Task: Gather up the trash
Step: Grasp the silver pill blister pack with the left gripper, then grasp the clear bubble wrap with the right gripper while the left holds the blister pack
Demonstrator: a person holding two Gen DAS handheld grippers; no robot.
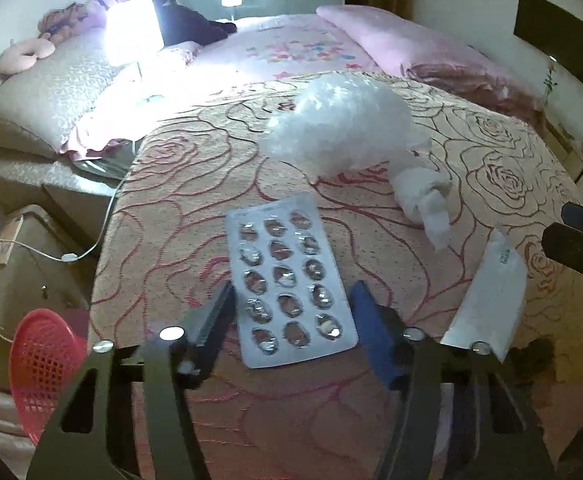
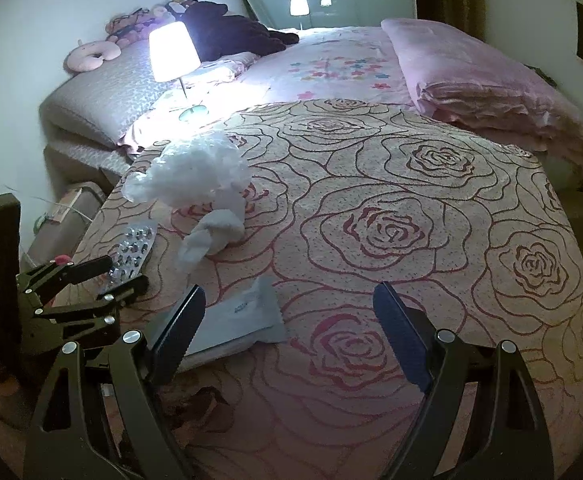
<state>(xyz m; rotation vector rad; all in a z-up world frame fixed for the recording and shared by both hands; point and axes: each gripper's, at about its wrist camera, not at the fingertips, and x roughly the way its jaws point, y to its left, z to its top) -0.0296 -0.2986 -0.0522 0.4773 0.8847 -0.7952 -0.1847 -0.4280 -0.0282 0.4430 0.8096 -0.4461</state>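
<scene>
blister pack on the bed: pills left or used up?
Used up, seemingly: the blister pack shows torn foil at every pocket visible from the left wrist view.

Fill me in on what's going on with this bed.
A person with a handheld gripper in each hand is clearing trash off the rose-patterned bedspread. The left gripper straddles an empty blister pack, its pads not visibly pressing it. The right gripper hangs open above a flat white packet. A crumpled plastic bag and a wadded tissue lie untouched. A red basket waits beside the bed.
</scene>
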